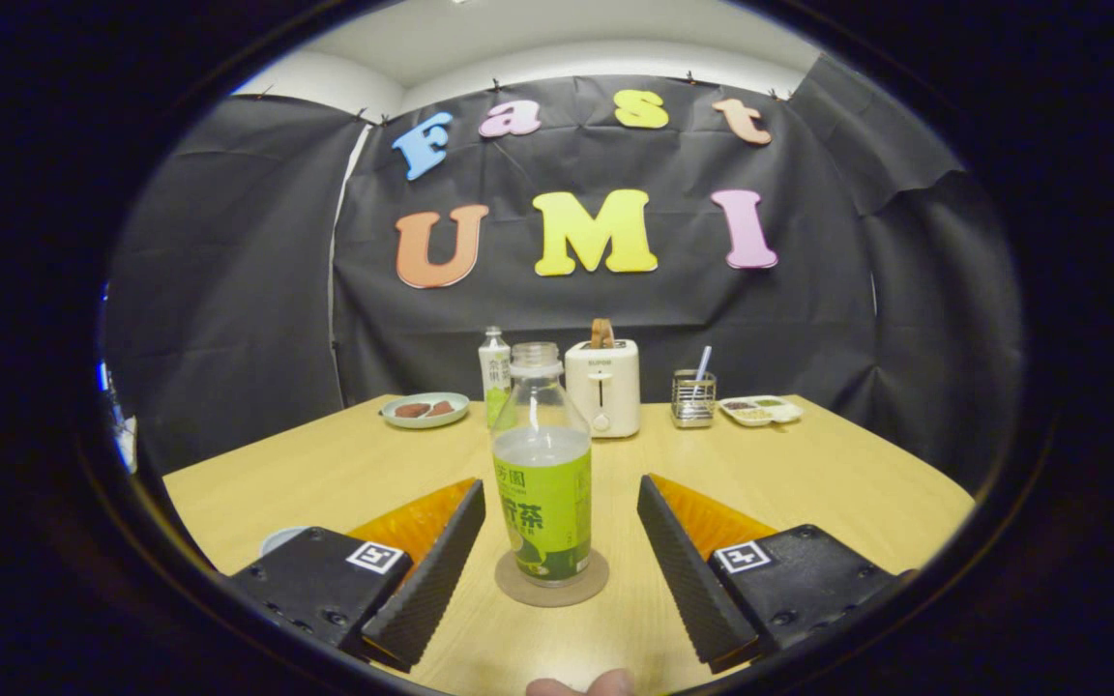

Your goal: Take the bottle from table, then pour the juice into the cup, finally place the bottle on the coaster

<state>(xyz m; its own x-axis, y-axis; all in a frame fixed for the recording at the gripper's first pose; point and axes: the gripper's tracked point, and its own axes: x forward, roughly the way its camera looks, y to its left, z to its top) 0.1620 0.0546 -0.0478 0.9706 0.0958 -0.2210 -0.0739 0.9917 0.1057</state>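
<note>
The bottle (542, 474) is seen standing upright on the round coaster (551, 585), which lies flat on the wooden table (808, 483). The bottle is uncapped, carries a green label, and is partly filled with a pale liquid. The gripper (557, 551) is held wide apart, one finger on each side of the bottle, and neither finger touches it; clear gaps of table are visible between the pads and the bottle. The coaster lies between the fingers.

Beyond the bottle, at the far edge of the table, a second capped bottle (493, 372) is partly hidden behind the first. Just beside it a cream toaster (602, 387) is placed, with a slice of bread (601, 333) standing in its slot. Further along, a wire holder (693, 398) with a straw-like stick and a small divided tray (761, 410) are set. A plate (425, 410) with brownish pieces lies on the other side. A pale rim (278, 537), too hidden to name, is glimpsed behind the left finger.
</note>
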